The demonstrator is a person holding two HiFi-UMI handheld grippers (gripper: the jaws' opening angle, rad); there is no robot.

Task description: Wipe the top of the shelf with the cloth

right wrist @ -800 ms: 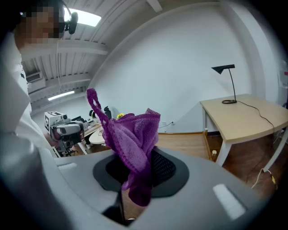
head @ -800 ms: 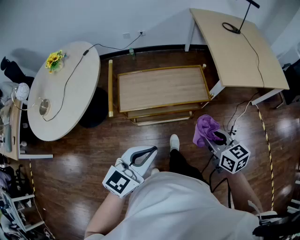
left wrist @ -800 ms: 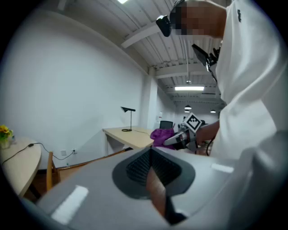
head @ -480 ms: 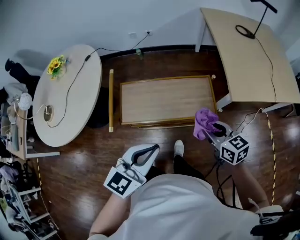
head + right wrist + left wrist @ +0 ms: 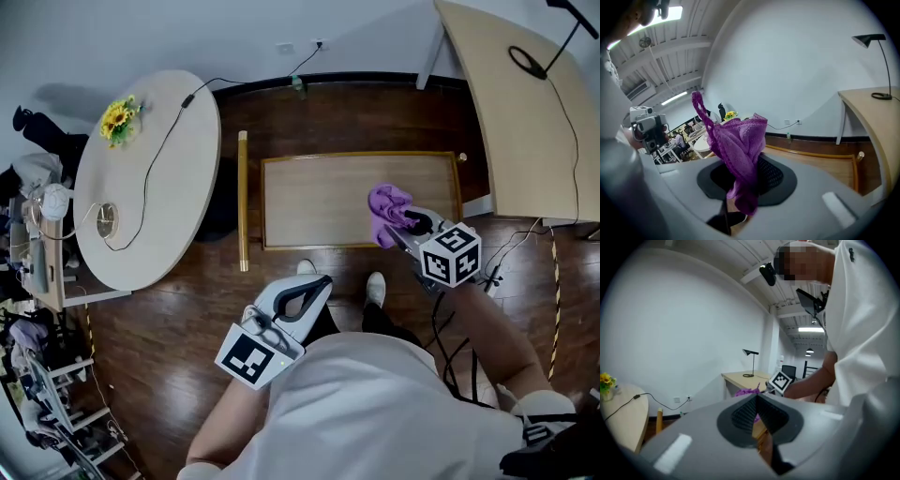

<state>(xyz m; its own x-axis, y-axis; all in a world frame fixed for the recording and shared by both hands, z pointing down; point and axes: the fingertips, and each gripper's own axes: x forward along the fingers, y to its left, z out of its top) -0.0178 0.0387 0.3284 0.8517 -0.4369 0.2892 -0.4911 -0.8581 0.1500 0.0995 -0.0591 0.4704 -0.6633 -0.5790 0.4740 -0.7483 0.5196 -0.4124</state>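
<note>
— We stand over a dark wooden floor (image 5: 169,319) by a white wall. A low wooden shelf (image 5: 319,202) lies straight ahead of us, a round counter (image 5: 141,197) at our left and a rectangular counter (image 5: 525,122) at our right.
— Where do we have the cloth?
— In our right tongs (image 5: 405,225). They are clamped on the purple cloth (image 5: 384,202), which bunches up out of the pads and sits over the right part of the shelf's top. Whether it touches the wood, we cannot tell.
— And our left tongs?
— Our left tongs (image 5: 314,286) are drawn together at the tips with nothing between them. We hold them close to our body, above the floor, just short of the shelf's near edge.
— What else do we see?
— Yellow flowers (image 5: 117,120) near the far rim of the round counter, and a black lamp (image 5: 869,39) on the rectangular one. A thin wooden rail (image 5: 243,202) lies on the floor just beside the shelf's left end. Our white shoes (image 5: 375,286) are near the shelf's front.
</note>
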